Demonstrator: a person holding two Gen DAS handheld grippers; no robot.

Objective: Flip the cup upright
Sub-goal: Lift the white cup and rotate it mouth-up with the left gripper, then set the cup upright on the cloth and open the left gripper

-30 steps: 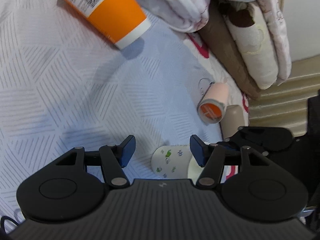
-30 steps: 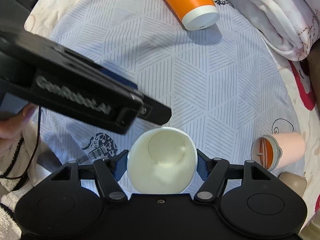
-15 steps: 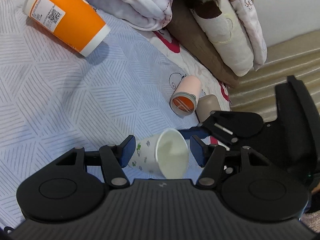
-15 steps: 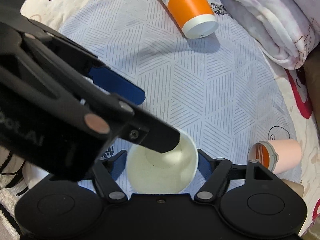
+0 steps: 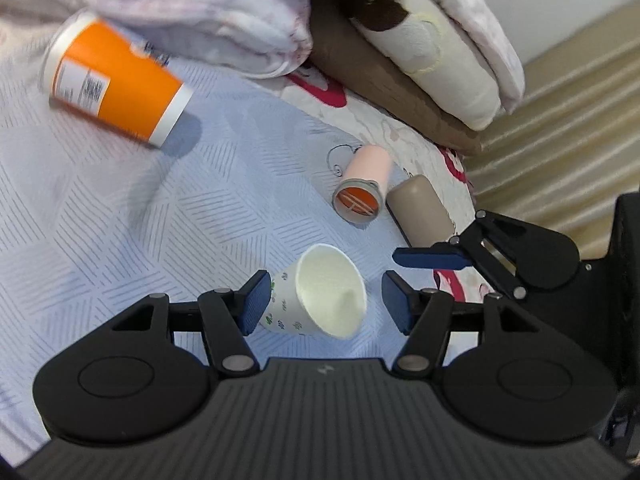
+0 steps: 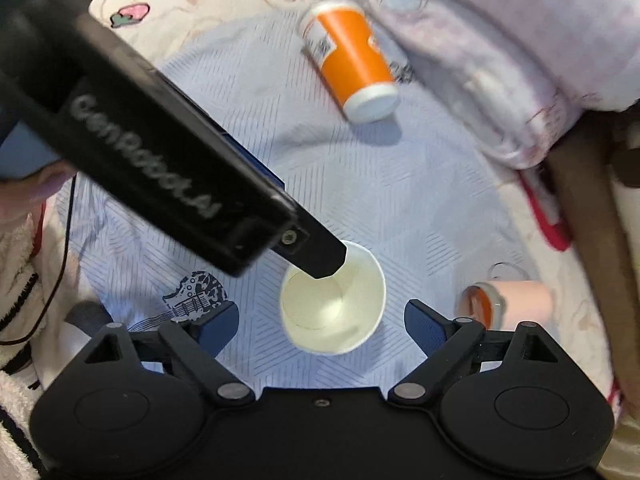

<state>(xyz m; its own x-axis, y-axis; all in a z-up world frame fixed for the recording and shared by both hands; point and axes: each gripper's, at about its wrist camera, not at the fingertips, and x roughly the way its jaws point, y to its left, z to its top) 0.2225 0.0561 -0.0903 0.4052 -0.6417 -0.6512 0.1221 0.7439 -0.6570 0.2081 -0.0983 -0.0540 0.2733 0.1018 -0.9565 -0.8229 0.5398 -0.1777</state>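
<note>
Our right gripper [image 6: 320, 322] has let go of the cup [image 6: 333, 300]; both grippers' fingers are apart, and the cup looks upright on the bed [image 6: 420, 208].

Open blue patterned bed cover [image 6: 420, 200] lies at 12 o'clock of the small white paper cup [image 6: 334, 312]; black left gripper [image 6: 320, 258] overhangs its rim at 10 o'clock; pink cylinder [image 6: 516, 304] lies at 3 o'clock.

Both cams ride right behind their own jaws and look down steeply at the bed [image 5: 120, 216] from close up. The left wrist one faces toward the folded blankets [image 5: 224, 16], while the right wrist one looks almost straight down. Both catch the small paper cup [image 5: 320, 296], the orange cup [image 6: 352, 68] and the pink cup [image 6: 516, 304].
</note>
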